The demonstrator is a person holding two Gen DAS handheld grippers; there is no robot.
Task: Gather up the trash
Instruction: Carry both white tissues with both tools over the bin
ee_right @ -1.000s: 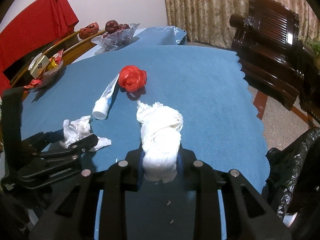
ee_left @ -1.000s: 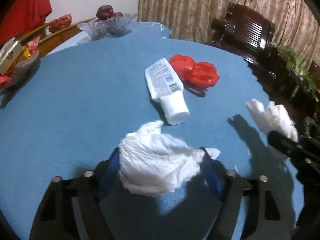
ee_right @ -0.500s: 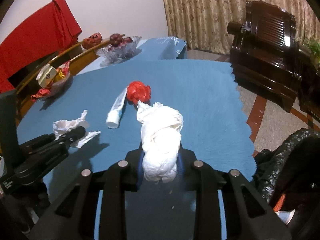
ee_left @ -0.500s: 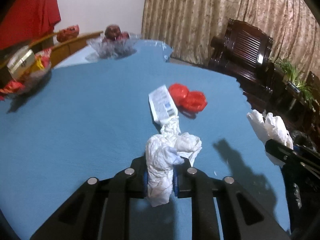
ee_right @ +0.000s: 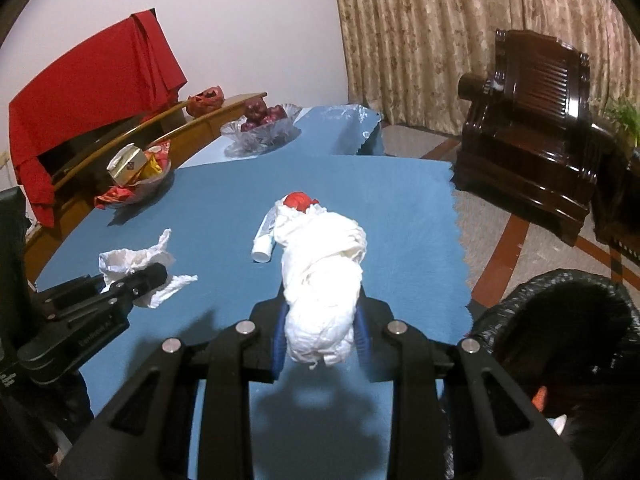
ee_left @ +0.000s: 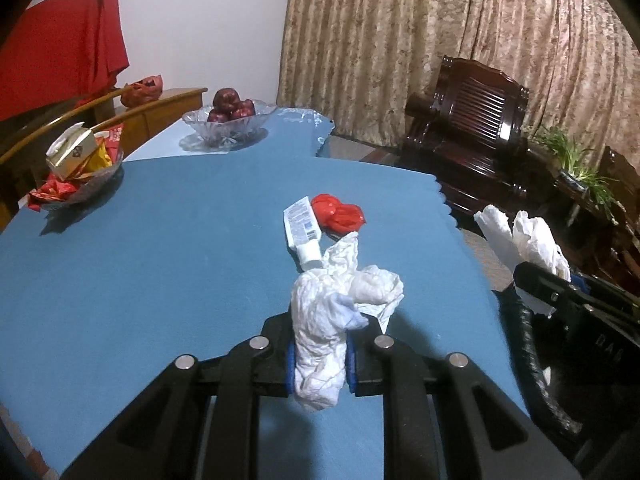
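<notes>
Both grippers have risen off the blue tablecloth (ee_left: 140, 260) w/ their loads. Right gripper (ee_right: 319, 340) clamps a big crumpled white tissue wad (ee_right: 320, 280); left gripper (ee_left: 319, 364) has pinched tight on a smaller crumpled white tissue (ee_left: 328, 320). White squeeze tube (ee_left: 303, 232) & red crumpled wrapper (ee_left: 340, 214) lie touching on the cloth.

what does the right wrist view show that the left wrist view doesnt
Only the right wrist view shows the black trash bag beside the table. Only the left wrist view shows the potted plant and the tube's label. Both show the blue table, white tube, red wrapper, fruit bowl, snack bowl, and each gripper, left and right, shut on a tissue wad.
</notes>
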